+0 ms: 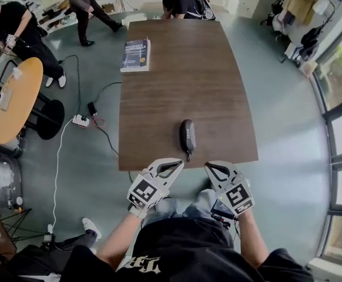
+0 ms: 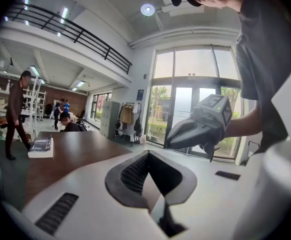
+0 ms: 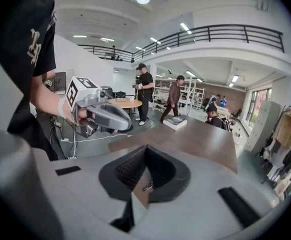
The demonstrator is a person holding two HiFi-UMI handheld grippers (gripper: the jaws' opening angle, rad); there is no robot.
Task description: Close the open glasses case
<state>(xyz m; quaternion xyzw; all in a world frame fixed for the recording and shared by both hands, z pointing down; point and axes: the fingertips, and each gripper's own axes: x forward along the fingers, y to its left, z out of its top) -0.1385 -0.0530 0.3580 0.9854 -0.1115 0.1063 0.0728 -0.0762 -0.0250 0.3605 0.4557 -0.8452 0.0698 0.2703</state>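
Note:
A black oblong glasses case (image 1: 187,136) lies on the brown table (image 1: 188,69) near its front edge. Its lid looks down, and its zipper pull (image 1: 188,155) points toward me. Both grippers hover just off the near table edge, apart from the case. The left gripper (image 1: 180,161) is shut and holds nothing, and so is the right gripper (image 1: 207,165). In the right gripper view only the zipper pull (image 3: 146,186) shows through the hole between the jaws. The case is hidden in the left gripper view, where the right gripper (image 2: 173,140) appears ahead.
A blue book (image 1: 136,54) lies at the table's far left corner. Left of the table are a round orange table (image 1: 15,98), a power strip (image 1: 81,120) and cables on the floor. People stand and sit beyond the far edge.

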